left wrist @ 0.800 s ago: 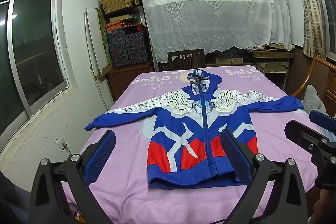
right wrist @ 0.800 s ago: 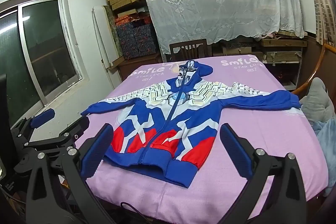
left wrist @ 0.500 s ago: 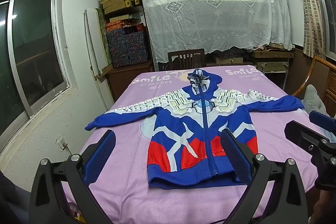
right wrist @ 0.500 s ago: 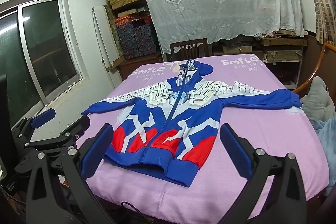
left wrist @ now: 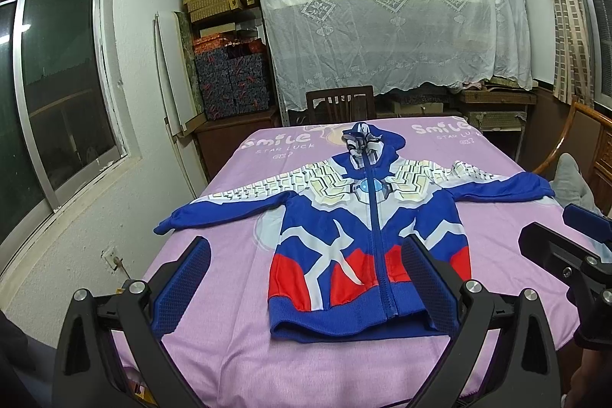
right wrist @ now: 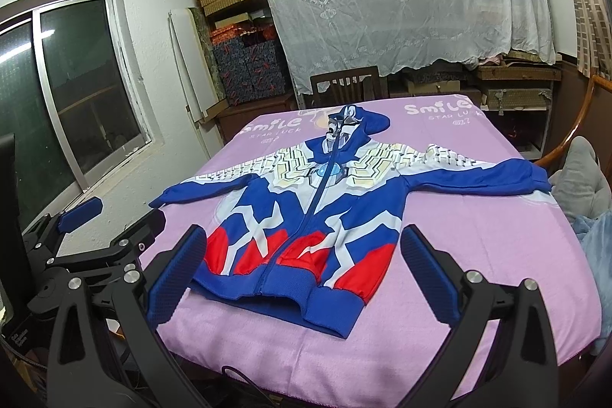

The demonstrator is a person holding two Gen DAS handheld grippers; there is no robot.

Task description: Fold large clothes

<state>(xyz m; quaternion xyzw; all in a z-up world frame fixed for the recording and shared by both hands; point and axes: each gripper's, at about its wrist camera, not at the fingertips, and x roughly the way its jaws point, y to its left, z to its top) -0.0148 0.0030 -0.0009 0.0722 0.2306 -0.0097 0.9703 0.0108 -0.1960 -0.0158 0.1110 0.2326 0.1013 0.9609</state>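
A blue, red and white zip hoodie [left wrist: 367, 236] lies flat, front up, on a table under a purple cloth [left wrist: 229, 350], both sleeves spread wide and the hood at the far end. It also shows in the right wrist view [right wrist: 306, 217]. My left gripper [left wrist: 306, 278] is open and empty, held above the table's near edge in front of the hem. My right gripper [right wrist: 306, 270] is open and empty, also near the hem. Each gripper shows in the other's view, the right one [left wrist: 566, 247] at the right, the left one [right wrist: 95, 228] at the left.
A wooden chair [left wrist: 340, 104] stands at the table's far end. Shelves with boxes [left wrist: 225, 64] and a lace-draped cabinet [left wrist: 390, 18] line the back wall. A window [left wrist: 57, 94] is at the left. A grey plush toy [right wrist: 581, 178] sits at the right edge.
The right wrist view has shifted slightly, with the hoodie a little lower in frame. The hoodie has not moved and both grippers stay open.
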